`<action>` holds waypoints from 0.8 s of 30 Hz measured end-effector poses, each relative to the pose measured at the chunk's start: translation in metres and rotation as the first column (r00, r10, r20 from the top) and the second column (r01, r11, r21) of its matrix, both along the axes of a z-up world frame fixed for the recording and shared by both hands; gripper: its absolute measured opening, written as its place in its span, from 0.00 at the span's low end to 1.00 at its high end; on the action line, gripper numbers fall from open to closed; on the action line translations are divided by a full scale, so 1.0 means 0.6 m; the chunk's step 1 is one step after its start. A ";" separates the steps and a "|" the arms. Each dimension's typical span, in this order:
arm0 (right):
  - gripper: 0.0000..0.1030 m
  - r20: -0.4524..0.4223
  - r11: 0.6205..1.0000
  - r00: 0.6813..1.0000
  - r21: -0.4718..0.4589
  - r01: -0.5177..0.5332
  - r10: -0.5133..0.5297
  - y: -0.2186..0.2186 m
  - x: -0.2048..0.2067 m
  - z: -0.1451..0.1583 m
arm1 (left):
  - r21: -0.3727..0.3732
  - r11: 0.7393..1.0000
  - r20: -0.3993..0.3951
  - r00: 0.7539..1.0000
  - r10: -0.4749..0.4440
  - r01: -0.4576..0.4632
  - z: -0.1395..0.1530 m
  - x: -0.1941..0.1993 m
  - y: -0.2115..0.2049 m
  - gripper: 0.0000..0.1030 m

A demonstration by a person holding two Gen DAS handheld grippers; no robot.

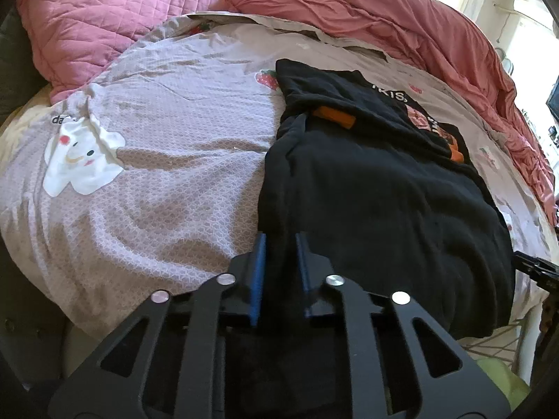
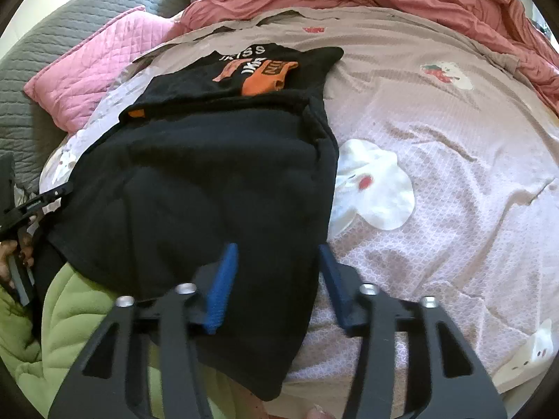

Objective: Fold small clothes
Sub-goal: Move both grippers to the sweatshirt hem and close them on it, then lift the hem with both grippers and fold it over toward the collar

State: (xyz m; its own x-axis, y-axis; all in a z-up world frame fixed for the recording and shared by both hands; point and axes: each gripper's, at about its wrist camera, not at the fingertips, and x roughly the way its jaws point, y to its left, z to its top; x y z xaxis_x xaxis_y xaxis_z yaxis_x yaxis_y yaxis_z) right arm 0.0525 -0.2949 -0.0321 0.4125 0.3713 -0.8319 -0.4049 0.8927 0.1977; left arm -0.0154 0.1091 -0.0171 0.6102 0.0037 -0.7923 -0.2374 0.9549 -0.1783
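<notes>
2 tongs are working the near hem of the black shirt [image 1: 377, 188], which is lying flat toward the near edge of the bed [image 1: 167, 160] with its hem hanging over. The left tongs [image 1: 281, 244] are sitting clamped on the hem's left corner. The right tongs [image 2: 277, 255] are straddling the right corner, blue pads [image 2: 223, 279] apart and not pinching yet. I'm guessing both corners are getting lifted for a fold. Pink pillow [image 1: 104, 24] and red blanket [image 1: 419, 28] are staying clear; green fleece [image 2: 80, 317] is crowding the hem.
</notes>
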 end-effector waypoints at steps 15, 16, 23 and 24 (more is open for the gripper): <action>0.25 -0.027 0.999 0.999 0.044 -0.028 0.029 -0.009 -0.008 -0.010 | -0.031 0.999 -0.017 1.000 0.007 -0.008 -0.008 0.001 0.007 0.08; 0.25 -0.033 0.998 0.999 0.057 -0.032 0.034 -0.010 -0.010 -0.009 | -0.037 0.999 -0.017 1.000 0.007 -0.007 -0.009 0.001 0.008 0.08; 0.27 -0.055 0.995 0.998 0.094 -0.033 0.038 -0.008 -0.005 -0.027 | -0.060 0.998 -0.031 0.999 -0.004 0.003 -0.017 0.004 0.011 0.10; 0.27 -0.049 0.995 0.998 0.096 -0.039 0.044 -0.006 -0.005 -0.027 | -0.056 0.998 -0.035 0.999 -0.005 0.003 -0.018 0.005 0.010 0.10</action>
